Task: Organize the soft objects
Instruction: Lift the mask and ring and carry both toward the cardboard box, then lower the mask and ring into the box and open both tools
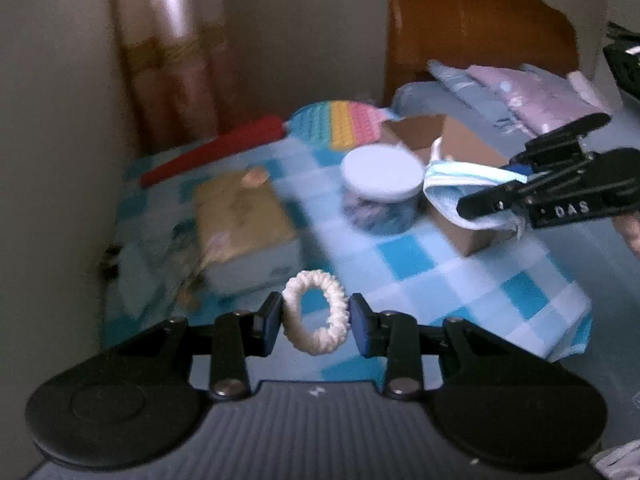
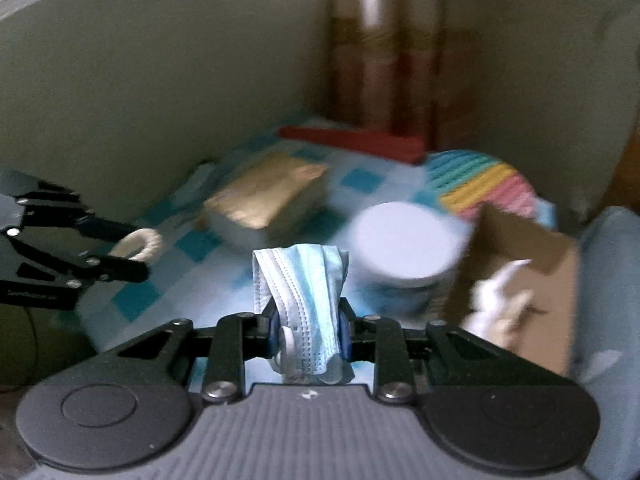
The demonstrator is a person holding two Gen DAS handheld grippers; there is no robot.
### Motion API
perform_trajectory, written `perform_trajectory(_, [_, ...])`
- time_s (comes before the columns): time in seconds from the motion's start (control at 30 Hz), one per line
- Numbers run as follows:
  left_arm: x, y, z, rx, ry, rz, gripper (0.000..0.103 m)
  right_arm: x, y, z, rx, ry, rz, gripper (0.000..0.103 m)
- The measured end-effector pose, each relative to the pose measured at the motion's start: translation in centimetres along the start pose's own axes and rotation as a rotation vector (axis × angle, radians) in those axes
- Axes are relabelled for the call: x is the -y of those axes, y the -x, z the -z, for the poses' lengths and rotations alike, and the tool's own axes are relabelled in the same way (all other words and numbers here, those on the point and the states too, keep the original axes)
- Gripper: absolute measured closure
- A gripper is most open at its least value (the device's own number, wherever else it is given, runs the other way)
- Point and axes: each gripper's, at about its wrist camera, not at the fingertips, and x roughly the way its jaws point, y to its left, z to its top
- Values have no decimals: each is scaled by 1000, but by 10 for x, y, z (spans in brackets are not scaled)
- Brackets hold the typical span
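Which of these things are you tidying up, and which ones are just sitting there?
For the job:
- white scrunchie, held in the left tool
- blue face mask, pinched in the right tool
- cardboard box, with something soft and white already in it

Just lying about:
- rainbow pop toy
- jar with a pale lid
- gold-topped box
- red bar
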Motion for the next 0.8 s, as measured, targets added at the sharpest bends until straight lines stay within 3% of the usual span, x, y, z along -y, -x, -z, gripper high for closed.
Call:
perform_trajectory(0.2, [22,-14,-39,31,-75,52,68,59,11,-3,17,-90,134,71])
perform_trajectory(0.5, [52,-51,-100,21,-176,158,68,115,-8,8,7,-221,231,71])
perform_trajectory(0.6, [62,-67,-119,-3,-208,180,68,120,-15,13,-4,-233,230,64])
perform_trajectory(0.73, [78,-89,-150,-26,-260,206,68,122,-20,19,-14,-232,235,40])
perform_trajectory(0.8, [85,-98,-161,-41,-273,225,68,121,-18,21,-10,-229,236,38])
